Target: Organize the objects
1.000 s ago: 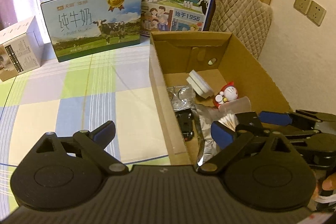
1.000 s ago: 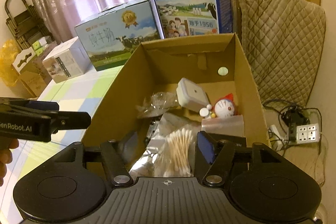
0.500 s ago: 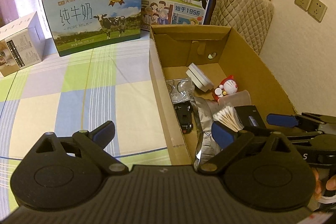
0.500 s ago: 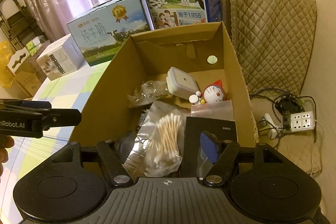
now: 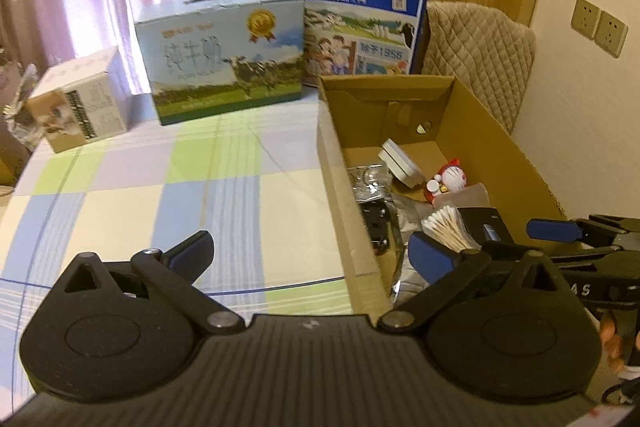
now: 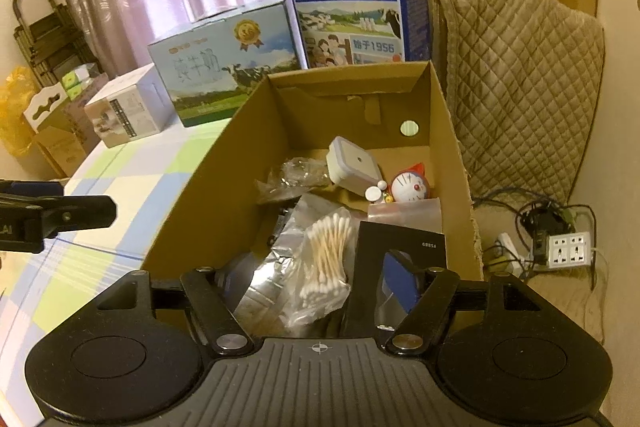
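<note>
The right gripper (image 6: pixel 316 267) hangs over the near end of the cardboard box (image 6: pixel 448 131), its jaws apart with nothing between them, the bag of cotton swabs (image 6: pixel 326 251) and the black card (image 6: pixel 400 247) lying just below in the gap. The left gripper (image 5: pixel 310 251) is likewise spread and empty, held over the checked tablecloth (image 5: pixel 160 195) with its right finger over the box's near corner. The small things all lie inside the box: swabs, black card, silver foil pouch (image 6: pixel 276 267), clear crinkled bag (image 6: pixel 296 171), white square case (image 6: pixel 352 163) and a cat figurine (image 6: pixel 408 187). That would suit a box just filled and equally one about to be emptied, so the step cannot be settled; if anything is to be gripped, the swab bag is soft and slack and would want a pinch across its bunched middle. The left view alone shows a small black toy car (image 5: pixel 376 223) against the box's left wall and the wall sockets (image 5: pixel 598 27); the right view alone shows the power strip (image 6: pixel 568 249) and tangled cables on the seat, plus stacked boxes by the curtain (image 6: pixel 56 107).
</note>
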Available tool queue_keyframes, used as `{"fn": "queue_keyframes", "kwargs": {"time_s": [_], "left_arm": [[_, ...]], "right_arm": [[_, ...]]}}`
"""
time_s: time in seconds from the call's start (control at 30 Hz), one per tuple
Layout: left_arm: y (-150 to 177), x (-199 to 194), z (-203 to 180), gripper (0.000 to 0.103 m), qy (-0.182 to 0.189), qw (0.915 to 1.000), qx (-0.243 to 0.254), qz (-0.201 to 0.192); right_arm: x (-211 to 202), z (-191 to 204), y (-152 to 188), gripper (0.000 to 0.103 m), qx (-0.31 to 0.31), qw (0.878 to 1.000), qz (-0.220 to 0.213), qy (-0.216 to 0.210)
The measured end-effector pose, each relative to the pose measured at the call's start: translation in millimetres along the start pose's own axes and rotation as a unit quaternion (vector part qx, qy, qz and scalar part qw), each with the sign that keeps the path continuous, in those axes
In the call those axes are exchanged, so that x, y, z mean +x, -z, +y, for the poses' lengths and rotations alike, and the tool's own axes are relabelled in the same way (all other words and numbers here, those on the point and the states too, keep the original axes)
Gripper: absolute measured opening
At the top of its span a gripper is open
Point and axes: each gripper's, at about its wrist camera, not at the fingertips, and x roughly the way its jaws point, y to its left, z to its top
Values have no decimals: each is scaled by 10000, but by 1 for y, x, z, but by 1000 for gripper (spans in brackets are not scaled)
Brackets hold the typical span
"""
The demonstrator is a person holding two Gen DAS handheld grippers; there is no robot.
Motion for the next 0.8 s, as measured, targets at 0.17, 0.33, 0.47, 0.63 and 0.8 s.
{"fn": "queue_keyframes", "kwargs": {"time_s": [0.17,0.33,0.47,0.63,0.8], "left_arm": [[13,-26,10,102,-241,9991,-73,-346],[24,-50,19,102,-358,9979,-28,-547],[30,-64,26,102,-274,9981,13,-553],[40,-73,38,102,-584,9975,17,-390],[58,-82,57,102,-476,9988,-104,-107]], "right_arm": [[-9,6,4,70,-176,9997,-154,37],[-18,10,9,71,-121,9996,-239,74],[-29,14,16,71,-63,9995,-290,80],[-44,21,24,71,139,9996,-207,-109],[-57,42,34,71,219,9996,-172,-60]]}}
